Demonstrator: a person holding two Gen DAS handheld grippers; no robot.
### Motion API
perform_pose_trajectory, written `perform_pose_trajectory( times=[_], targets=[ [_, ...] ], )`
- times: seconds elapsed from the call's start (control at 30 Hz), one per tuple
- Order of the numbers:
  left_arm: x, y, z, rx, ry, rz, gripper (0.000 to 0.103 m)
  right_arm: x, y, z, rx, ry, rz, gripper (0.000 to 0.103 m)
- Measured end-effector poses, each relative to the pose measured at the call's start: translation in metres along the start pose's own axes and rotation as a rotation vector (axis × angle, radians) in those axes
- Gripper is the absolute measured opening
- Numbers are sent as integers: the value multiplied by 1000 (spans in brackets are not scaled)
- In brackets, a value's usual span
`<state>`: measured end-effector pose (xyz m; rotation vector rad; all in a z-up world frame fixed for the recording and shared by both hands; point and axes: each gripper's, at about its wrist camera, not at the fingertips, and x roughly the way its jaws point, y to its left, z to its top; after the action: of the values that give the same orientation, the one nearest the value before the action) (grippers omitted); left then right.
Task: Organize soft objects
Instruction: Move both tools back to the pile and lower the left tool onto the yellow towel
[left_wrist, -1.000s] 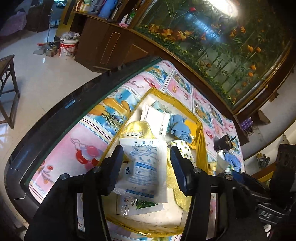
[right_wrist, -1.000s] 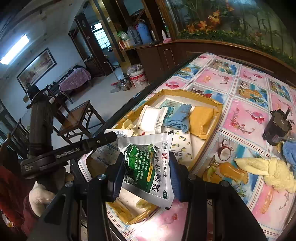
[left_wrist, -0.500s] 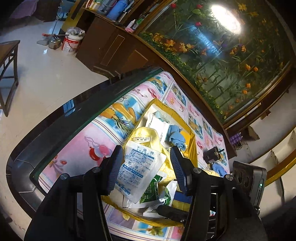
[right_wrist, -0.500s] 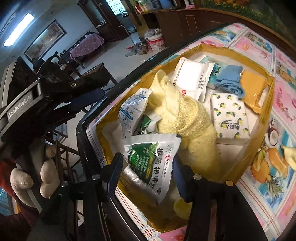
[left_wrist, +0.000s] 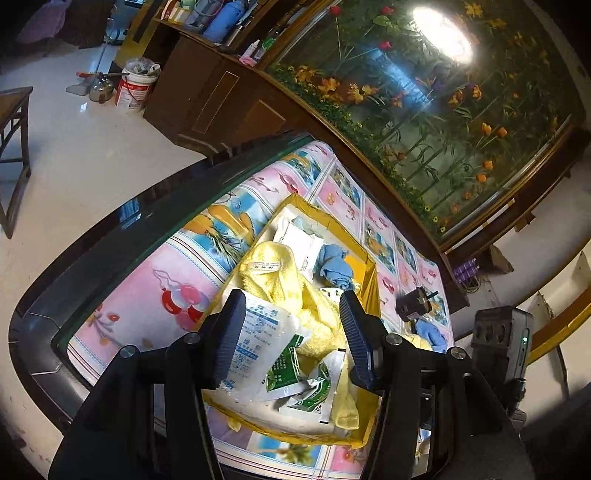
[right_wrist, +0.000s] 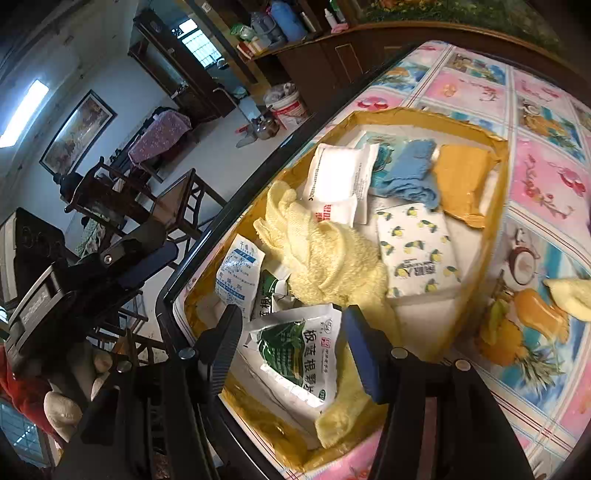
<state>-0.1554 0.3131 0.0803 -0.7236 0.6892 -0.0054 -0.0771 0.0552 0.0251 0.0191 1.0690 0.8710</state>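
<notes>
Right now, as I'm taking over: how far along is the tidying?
Done: the yellow towel and lemon-print pack lie in the yellow tray. In hand: the right gripper has just been opening its jaws, the green sachet loose between them; the left gripper is open, empty. Left: a yellow cloth and a blue cloth outside the tray.

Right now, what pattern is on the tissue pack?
Yellow lemons on white, clearest in the right wrist view.
</notes>
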Motion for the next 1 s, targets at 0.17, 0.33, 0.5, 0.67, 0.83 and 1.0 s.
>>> perform_pose_trajectory(
  times=[0.17,0.33,0.5,0.67,0.83,1.0],
  targets=[
    [5,-39,-13,69,36,-45,52,-60,-37,-22,55,-105,-77,57],
    [-12,-99,-32,176,29,-81,54,-135,-99,-50,183,-214,-214,57],
    [-41,-166,-56,311,-23,-172,68,-214,-131,-79,258,-340,-341,58],
    [-27,-201,-73,370,32,-204,70,-250,-149,-94,285,-391,-416,65],
    [3,-195,-84,350,137,-174,70,-221,-170,-83,307,-347,-377,65],
    [7,-175,-79,328,130,-110,70,-163,-190,-43,314,-285,-330,65]
  ],
)
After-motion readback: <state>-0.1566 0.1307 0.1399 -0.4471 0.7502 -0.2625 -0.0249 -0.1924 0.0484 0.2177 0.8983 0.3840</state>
